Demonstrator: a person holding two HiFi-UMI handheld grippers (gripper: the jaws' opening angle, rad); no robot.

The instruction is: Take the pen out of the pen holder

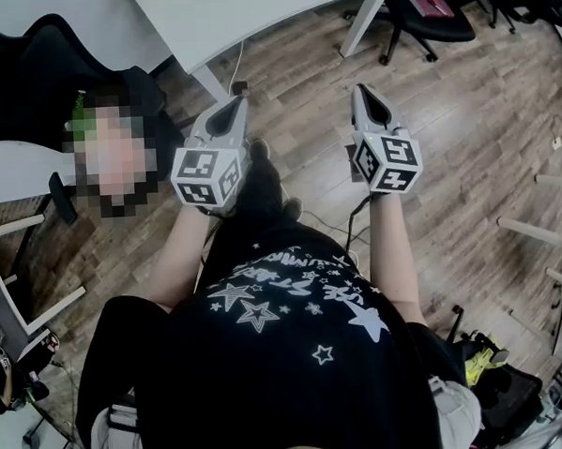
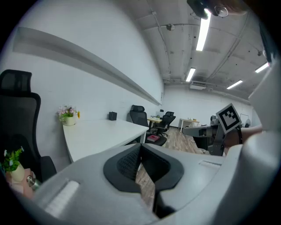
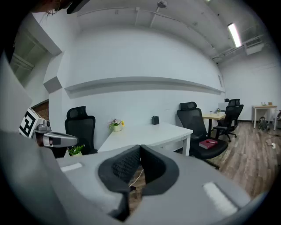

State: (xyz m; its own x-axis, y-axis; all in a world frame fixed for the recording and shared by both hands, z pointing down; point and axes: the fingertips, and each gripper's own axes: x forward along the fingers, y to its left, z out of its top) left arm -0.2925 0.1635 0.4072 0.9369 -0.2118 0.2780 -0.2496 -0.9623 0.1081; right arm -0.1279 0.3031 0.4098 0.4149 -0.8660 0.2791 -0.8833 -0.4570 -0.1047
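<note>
I am holding my left hand-held gripper [image 2: 140, 147] and right hand-held gripper [image 3: 139, 148] out over the wooden floor [image 1: 463, 115], each with its jaws pressed together and nothing between them. The pen holder, I am guessing, is the small dark box [image 3: 155, 120] standing on the white surface [image 3: 145, 134] at the centre of the right gripper view, right of a flower pot [image 3: 116, 126]. It is too small for me to make out any pen. I am expecting a pen to be light, stiff, slim and smooth, so liable to slip. I am planning to pinch its upper shaft above the rim, squarely across the pads, minding that the light holder may lift with it.
</note>
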